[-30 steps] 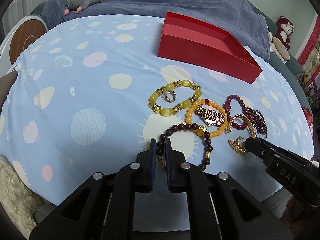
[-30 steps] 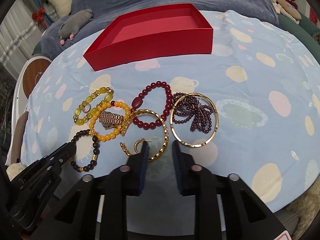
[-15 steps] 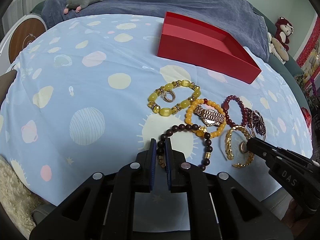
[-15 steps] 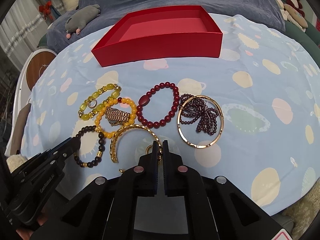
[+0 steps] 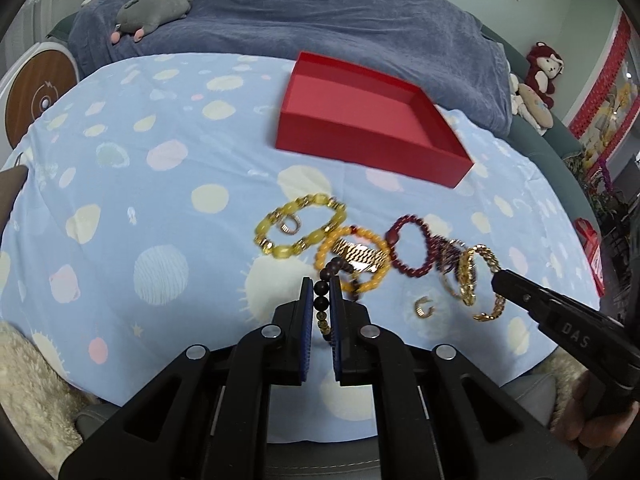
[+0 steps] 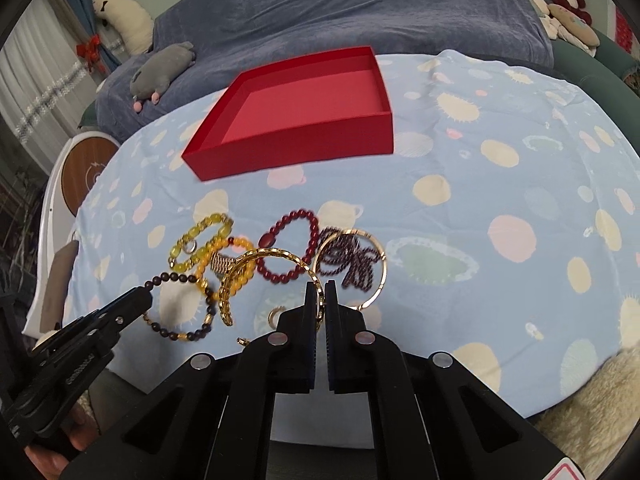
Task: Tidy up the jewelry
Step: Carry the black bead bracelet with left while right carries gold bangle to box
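1. Two tools were seen: the left tool (image 5: 321, 292) was clamped on a dark beaded bracelet (image 5: 322, 300), and the right tool (image 6: 320, 294) was clamped on a gold chain bangle (image 6: 264, 258).
2. The dark beaded bracelet (image 6: 180, 308) was seen hanging from the left tool's tip in the right wrist view, with its lower loop over the tabletop (image 6: 500, 200).
3. The gold chain bangle (image 5: 468, 276) was seen tilted up on edge from the right tool's tip (image 5: 500, 278), in front of the other pieces.
4. Five bracelets were counted lying together on the spotted blue cloth: one pale yellow beaded bracelet (image 5: 300, 226), one orange beaded bracelet (image 5: 352, 258), one dark red beaded bracelet (image 5: 410, 246), one thin gold ring bangle (image 6: 352, 264) and one coiled garnet strand (image 6: 352, 258) inside that bangle.
5. One gold watch-band piece (image 5: 360, 254) was seen inside the orange beaded bracelet, and one small ring (image 5: 291, 226) inside the pale yellow one.
6. One small gold hoop (image 5: 424, 307) was seen on the cloth near the right tool.
7. One red box (image 6: 296, 120), open-topped, was seen beyond the jewelry, well apart from it.
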`<state>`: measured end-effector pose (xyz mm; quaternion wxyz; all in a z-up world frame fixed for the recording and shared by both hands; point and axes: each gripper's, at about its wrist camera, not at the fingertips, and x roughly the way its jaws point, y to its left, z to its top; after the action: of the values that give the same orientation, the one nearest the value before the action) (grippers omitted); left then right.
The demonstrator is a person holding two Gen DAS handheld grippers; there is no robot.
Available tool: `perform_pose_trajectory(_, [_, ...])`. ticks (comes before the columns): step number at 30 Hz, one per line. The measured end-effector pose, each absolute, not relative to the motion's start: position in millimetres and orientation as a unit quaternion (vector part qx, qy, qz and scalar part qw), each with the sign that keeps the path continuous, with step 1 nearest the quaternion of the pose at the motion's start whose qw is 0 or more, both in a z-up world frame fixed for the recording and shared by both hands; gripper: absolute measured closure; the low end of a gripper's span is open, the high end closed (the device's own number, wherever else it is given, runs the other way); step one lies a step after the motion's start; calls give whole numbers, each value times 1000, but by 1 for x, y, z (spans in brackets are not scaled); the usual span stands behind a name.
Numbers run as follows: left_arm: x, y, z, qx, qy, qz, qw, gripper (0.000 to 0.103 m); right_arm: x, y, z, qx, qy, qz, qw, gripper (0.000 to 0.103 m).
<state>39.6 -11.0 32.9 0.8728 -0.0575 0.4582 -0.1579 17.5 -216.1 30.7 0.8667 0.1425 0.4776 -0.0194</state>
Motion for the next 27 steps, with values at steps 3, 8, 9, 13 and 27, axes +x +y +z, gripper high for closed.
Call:
perform_pose_trajectory(3, [50, -16, 51, -62, 452, -169, 873, 95, 29, -225, 40, 146, 468, -19, 871, 99])
perform_pose_trajectory(8, [81, -34, 93, -52, 423, -197, 883, 95, 67, -244, 61, 151, 446, -17, 882, 99])
perform_pose_trajectory(9, [90, -39, 100, -48, 417, -202, 885, 95, 78, -249, 65, 153, 441, -16, 884, 99])
perform_pose_trajectory(13, [138, -61, 121, -45, 400, -215, 890, 95, 130, -264, 74, 152, 429, -20, 890, 99])
perform_pose_trajectory(27, [323, -111, 79, -64, 434, -198, 877, 95, 298, -286, 38, 121, 455, -44, 881, 99])
